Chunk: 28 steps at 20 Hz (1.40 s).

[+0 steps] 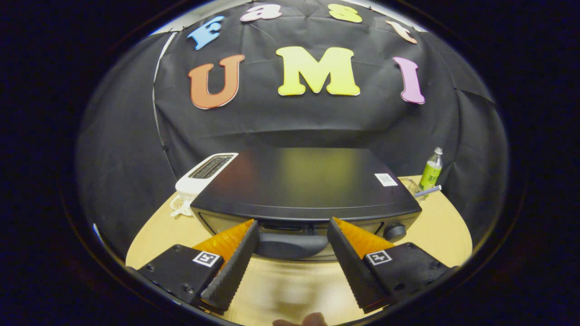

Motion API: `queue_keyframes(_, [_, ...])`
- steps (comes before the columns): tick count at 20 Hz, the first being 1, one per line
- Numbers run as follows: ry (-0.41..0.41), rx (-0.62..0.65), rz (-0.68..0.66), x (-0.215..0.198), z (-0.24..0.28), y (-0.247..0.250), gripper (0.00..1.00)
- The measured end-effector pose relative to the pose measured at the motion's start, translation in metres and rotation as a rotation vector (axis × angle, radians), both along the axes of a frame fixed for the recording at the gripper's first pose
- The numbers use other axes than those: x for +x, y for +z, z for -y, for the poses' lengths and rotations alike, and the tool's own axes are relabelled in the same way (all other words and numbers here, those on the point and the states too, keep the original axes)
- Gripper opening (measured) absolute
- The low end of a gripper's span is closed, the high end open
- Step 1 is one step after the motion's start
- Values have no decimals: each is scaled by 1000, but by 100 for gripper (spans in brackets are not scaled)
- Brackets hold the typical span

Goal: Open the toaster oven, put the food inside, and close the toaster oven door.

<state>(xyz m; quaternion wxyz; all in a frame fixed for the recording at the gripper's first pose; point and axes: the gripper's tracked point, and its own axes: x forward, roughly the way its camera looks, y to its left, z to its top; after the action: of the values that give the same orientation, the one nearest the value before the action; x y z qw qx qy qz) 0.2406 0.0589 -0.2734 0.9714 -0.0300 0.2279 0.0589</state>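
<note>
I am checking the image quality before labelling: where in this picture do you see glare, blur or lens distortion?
Gripper view: soft yellowish glare lies on the toaster oven top; the wooden table between the open fingers looks smeared, as from motion; the fisheye lens bends the table rim and the oven's front edge into curves; the green bottle beyond is small but fairly sharp.

toaster (206, 174): white two-slot one, sits on the table around 10 o'clock, slots facing up
bottle (431, 170): small, green label, pale cap, upright at about 2 o'clock near the far right edge
stick thing (427, 191): blue-and-white, lying flat just below the bottle, can't tell what it is
table (446, 231): light wood, rounded edge
</note>
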Motion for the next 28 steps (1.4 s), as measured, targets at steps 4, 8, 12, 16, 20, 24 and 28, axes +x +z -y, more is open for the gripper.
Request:
queue_keyframes(4, [-27,-8,-11,-1,0,-3,100])
queue_keyframes(8, [1,-11,-38,-30,0,-12,100])
queue_keyframes(12, [16,-34,-80,-72,6,-40,100])
queue_keyframes(16, [19,-3,-162,-105,9,-73,100])
queue_keyframes(20, [33,-3,-239,-121,16,-103,97])
queue_keyframes(24, [41,-6,-325,-128,19,-130,97])
queue_keyframes(28, [67,-32,-294,-122,20,-111,97])
